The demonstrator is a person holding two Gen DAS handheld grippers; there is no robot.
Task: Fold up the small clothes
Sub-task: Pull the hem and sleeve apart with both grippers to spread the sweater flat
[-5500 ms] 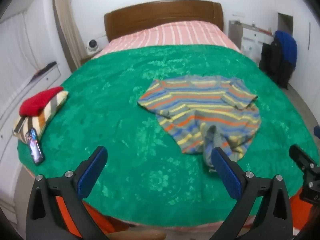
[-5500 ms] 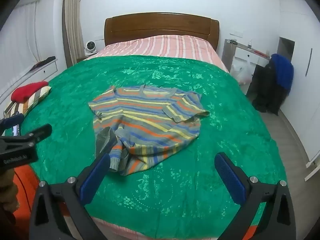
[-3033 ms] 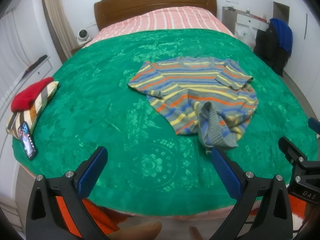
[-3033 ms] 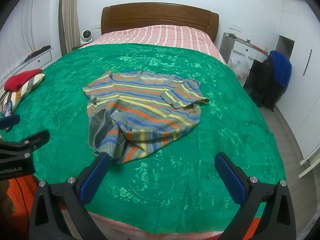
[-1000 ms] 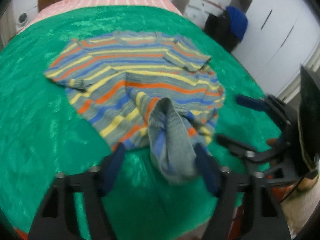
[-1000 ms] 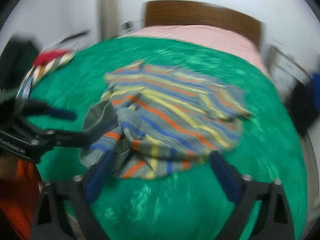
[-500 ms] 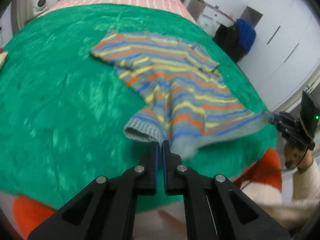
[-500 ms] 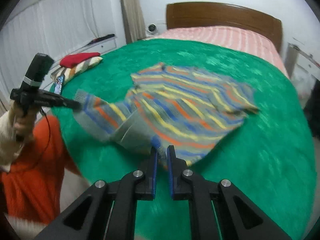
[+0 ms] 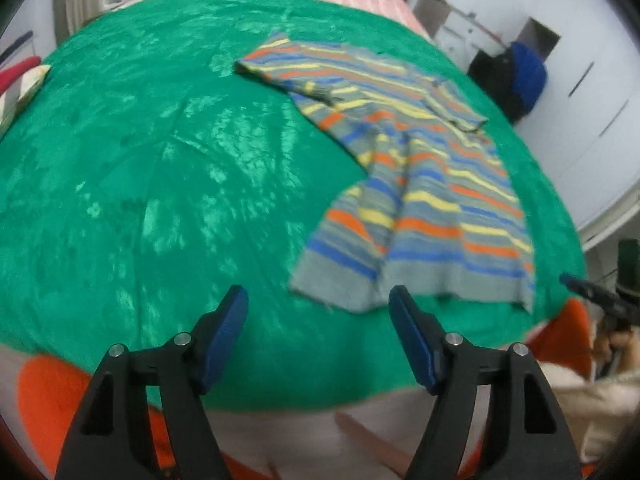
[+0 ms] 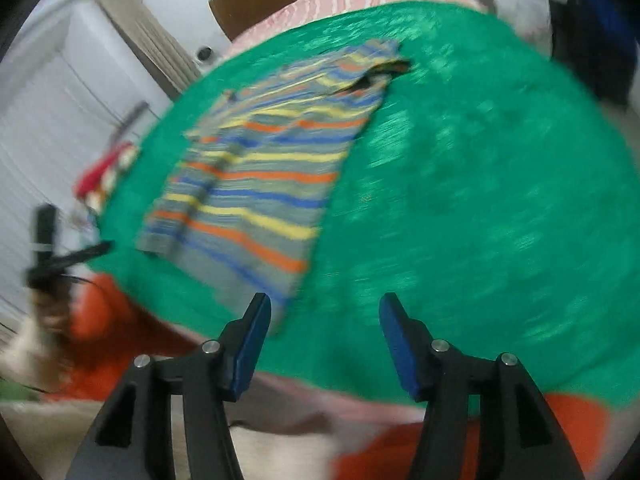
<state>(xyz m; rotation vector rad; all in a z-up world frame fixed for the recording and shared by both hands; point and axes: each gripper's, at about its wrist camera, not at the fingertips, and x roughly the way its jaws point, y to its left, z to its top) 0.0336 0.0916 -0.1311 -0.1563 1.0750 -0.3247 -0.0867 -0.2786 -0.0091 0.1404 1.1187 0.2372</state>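
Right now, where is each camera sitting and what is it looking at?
Left wrist: sits on the left gripper, low at the bed's foot, facing the striped shirt on the green blanket; its open blue fingers show.
Right wrist: sits on the right gripper, same bed edge, blurry; its open fingers show.
Both share the shirt and blanket, and each sees the other gripper.

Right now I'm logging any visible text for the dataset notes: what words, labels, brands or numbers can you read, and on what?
None can be read.
Striped shirt: stripes only, no print or tag showing.
Green bedspread: woven pattern, no text.
Left gripper and right gripper: no marking visible.
The right wrist view is motion-blurred.
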